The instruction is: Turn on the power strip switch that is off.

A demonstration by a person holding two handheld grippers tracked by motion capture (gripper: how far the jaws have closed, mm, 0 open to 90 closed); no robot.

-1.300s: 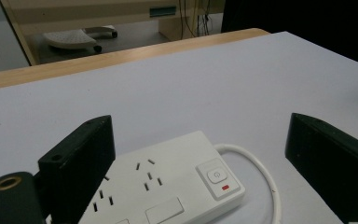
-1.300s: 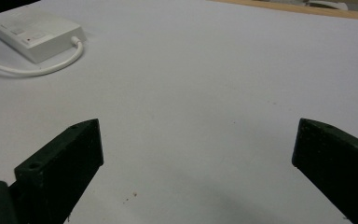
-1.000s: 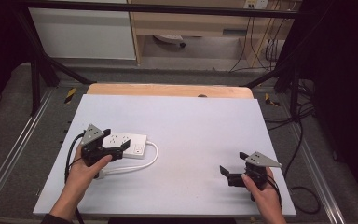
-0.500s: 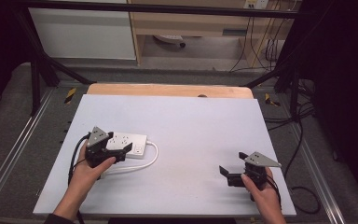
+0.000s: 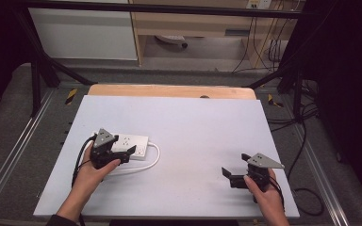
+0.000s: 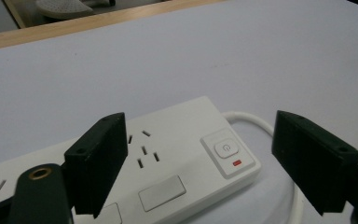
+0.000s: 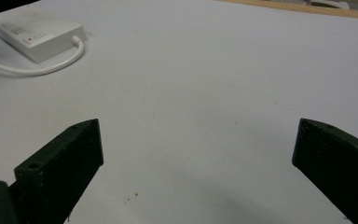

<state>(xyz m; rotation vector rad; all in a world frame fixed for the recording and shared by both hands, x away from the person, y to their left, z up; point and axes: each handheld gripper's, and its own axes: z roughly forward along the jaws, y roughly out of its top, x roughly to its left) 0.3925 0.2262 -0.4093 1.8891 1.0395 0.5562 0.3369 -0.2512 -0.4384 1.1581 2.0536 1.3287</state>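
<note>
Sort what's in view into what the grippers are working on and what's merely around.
In play: power strip, its white cord, left gripper open over it.

Merely around: right gripper, open, apart on the table; cables on the floor.

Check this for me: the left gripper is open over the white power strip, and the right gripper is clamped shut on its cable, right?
Not quite. The right gripper is open over bare table, apart from the cable, as the right gripper view shows. The left gripper is open over the power strip.
</note>
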